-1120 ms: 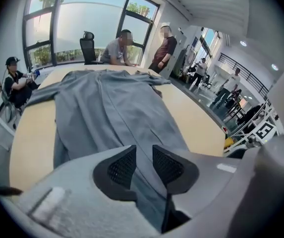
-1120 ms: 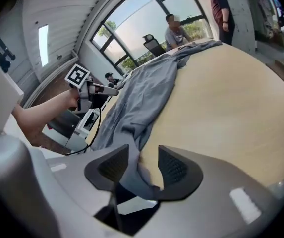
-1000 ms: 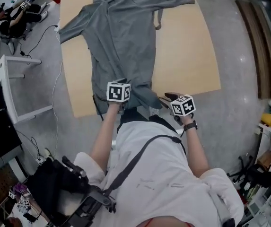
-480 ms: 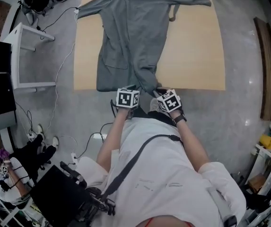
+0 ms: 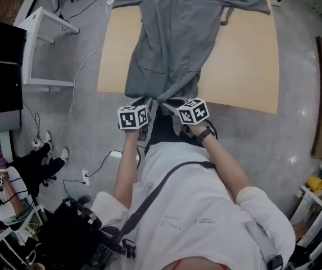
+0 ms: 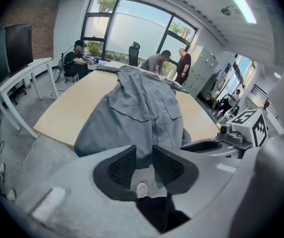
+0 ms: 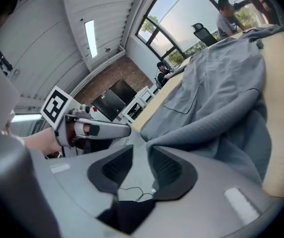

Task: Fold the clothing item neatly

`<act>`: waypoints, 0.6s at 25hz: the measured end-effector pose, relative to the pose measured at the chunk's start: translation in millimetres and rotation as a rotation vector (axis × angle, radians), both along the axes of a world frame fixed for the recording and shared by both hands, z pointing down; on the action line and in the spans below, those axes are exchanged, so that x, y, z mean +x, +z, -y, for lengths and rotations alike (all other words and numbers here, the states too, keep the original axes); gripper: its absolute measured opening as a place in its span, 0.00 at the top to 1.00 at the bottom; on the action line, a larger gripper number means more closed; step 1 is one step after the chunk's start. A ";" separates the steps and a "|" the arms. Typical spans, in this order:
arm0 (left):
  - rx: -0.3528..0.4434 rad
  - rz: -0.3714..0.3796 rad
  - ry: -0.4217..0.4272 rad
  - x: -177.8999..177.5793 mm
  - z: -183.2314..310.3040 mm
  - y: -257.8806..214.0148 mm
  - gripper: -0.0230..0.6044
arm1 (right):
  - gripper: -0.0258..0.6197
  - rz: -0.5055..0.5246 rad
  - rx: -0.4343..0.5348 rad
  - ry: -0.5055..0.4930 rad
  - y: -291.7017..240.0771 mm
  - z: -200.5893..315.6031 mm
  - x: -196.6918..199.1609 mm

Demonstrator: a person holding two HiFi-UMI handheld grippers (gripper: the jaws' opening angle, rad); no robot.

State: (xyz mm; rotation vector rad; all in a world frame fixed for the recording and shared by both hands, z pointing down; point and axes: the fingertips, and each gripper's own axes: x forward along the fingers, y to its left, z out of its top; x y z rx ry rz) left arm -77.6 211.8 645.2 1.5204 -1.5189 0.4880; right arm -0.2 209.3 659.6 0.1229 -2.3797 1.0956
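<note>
grey garment point(image 5: 172, 32) — spread lengthwise on wooden desk point(image 5: 245, 66), sleeves out at the far end, hem drawn to a point over the near edge. left tool point(image 6: 144, 155): jaws clamped on the hem, cloth between the pads. right tool point(image 7: 141, 155): just beside it, jaws lately opening a little — taut fold of hem pinched at their tips.

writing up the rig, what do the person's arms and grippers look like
Both the left gripper and right gripper are grey with black ribbed pads, each bearing a white cube of black square markers. White short sleeves; dark watch on the right wrist.
</note>
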 end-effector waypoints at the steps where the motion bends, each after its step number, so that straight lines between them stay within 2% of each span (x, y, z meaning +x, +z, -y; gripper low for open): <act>1: -0.002 0.006 -0.003 -4.9 -1.6 0.8 0.79 | 0.69 -0.013 -0.001 -0.012 4.9 -1.1 -7.1; 2: -0.005 0.009 -0.003 -6.5 -2.8 2.1 0.79 | 0.61 -0.019 -0.005 -0.017 6.7 -2.2 -9.1; 5: -0.011 -0.008 0.024 6.2 -2.5 6.1 0.79 | 0.65 -0.002 -0.014 0.041 -3.7 3.4 16.8; 7: -0.022 -0.023 0.079 22.4 -0.2 12.7 0.79 | 0.69 -0.014 -0.004 0.139 -7.8 18.8 50.7; 11: -0.064 -0.041 0.220 60.6 3.1 37.3 0.79 | 0.74 -0.116 0.033 0.351 10.4 62.3 116.9; 13: -0.082 -0.039 0.280 76.4 6.4 50.0 0.79 | 0.74 -0.167 0.053 0.379 25.1 78.5 128.3; 15: -0.098 -0.046 0.321 88.4 9.7 61.8 0.79 | 0.73 -0.232 0.092 0.350 41.5 86.8 124.7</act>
